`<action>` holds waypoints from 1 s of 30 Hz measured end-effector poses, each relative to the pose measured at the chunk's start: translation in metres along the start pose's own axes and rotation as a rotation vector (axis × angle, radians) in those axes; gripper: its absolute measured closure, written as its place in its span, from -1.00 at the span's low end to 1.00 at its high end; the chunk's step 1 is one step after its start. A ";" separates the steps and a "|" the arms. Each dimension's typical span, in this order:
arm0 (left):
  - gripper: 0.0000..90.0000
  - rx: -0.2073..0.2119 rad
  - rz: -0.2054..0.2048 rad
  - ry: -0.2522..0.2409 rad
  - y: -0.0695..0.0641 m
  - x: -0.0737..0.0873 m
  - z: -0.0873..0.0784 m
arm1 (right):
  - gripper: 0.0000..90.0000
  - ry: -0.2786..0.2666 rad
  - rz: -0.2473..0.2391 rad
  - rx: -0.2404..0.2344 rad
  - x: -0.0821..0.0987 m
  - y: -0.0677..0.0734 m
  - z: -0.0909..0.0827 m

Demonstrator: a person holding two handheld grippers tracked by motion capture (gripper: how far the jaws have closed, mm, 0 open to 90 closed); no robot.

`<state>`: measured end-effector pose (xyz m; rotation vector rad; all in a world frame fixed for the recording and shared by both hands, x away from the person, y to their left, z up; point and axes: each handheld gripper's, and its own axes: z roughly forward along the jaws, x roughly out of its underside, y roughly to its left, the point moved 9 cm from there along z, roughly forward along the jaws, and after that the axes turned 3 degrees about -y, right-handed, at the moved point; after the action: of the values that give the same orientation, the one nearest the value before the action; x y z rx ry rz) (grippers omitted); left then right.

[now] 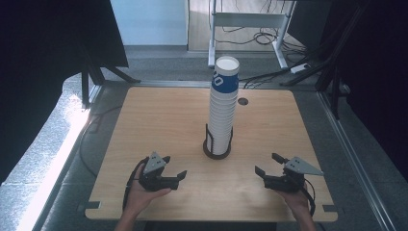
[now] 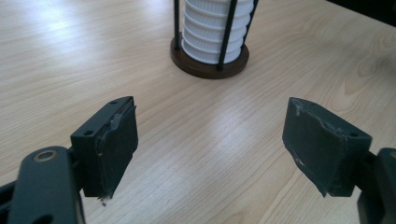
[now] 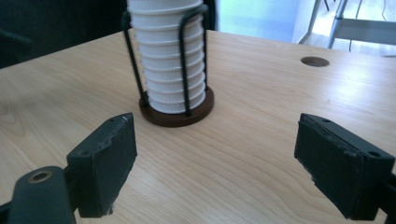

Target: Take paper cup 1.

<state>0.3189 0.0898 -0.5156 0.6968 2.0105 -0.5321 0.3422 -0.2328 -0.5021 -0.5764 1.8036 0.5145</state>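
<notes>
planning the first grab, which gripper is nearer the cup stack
Left, narrowly. The left gripper sits just below-left of the cup stack; the right gripper lies a bit farther off to its lower right.

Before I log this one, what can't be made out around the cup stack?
- Cup count: the rims in the stack of cups are too small to count in the high view.
- Top of the stack: cut off by the upper edge in both gripper views.
- Blue print on the top cup: only partly faces the camera, unreadable.
- Far side of the holder: hidden by the cups.

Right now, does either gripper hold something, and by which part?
Nothing is held. The left gripper and the right gripper both stand open over bare table, apart from the cup stack in its holder.
</notes>
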 end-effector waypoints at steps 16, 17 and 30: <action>-0.60 -0.016 0.001 -0.008 0.005 0.001 -0.006 | -0.71 -0.074 0.173 0.026 -0.006 -0.022 -0.010; -0.60 -0.016 0.001 -0.008 0.005 0.001 -0.006 | -0.71 -0.068 0.167 0.024 -0.005 -0.021 -0.009; -0.60 -0.019 -0.004 -0.018 0.009 -0.001 -0.007 | -0.88 -0.054 0.164 -0.015 -0.002 -0.016 -0.007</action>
<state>0.3211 0.1001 -0.5123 0.6742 1.9979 -0.5192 0.3474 -0.2492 -0.4993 -0.4222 1.8059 0.6492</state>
